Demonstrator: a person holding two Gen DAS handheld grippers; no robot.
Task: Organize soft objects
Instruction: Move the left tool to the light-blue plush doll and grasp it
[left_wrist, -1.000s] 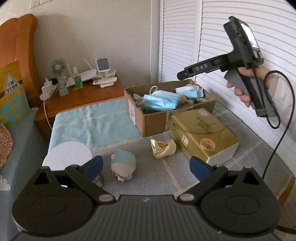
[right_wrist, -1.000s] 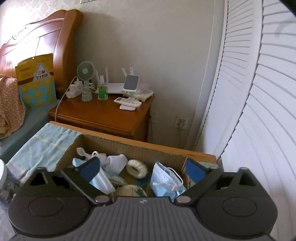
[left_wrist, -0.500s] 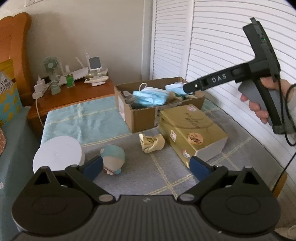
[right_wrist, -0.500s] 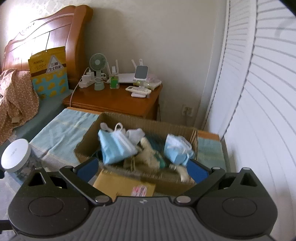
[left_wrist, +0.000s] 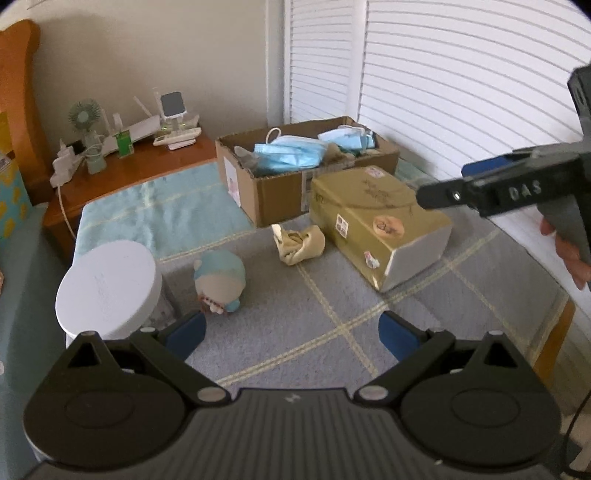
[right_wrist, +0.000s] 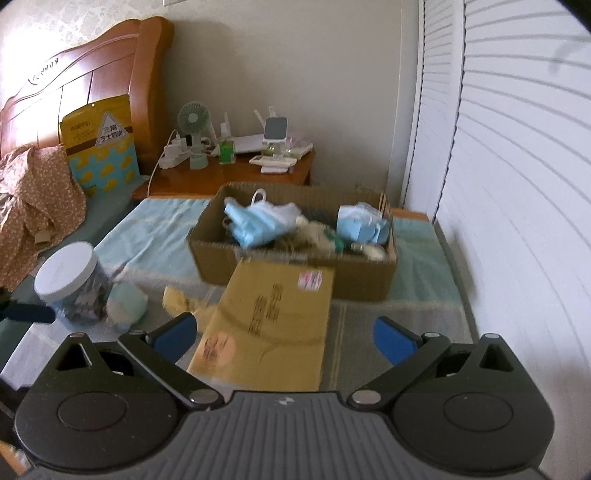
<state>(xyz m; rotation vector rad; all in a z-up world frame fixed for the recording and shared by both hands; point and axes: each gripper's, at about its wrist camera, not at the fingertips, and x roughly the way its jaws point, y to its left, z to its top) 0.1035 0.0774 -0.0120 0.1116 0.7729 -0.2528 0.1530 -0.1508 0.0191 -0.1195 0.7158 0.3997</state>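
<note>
A: What soft things lie on the grey checked cloth?

B: A round plush toy (left_wrist: 220, 282) with a pale blue cap, and a crumpled beige cloth bundle (left_wrist: 299, 243) to its right, near the yellow paper-wrapped package (left_wrist: 376, 225).

A: And the containers?

B: The open cardboard box (left_wrist: 295, 184) at the far side holds blue face masks (left_wrist: 291, 155) and other soft pieces. A clear jar with a white lid (left_wrist: 107, 288) stands left of the toy.

A: The fingers?

B: The left gripper (left_wrist: 291, 332) has its fingers wide and empty, low over the cloth. The right gripper (right_wrist: 282, 334) is also wide and empty, above the package.
</note>
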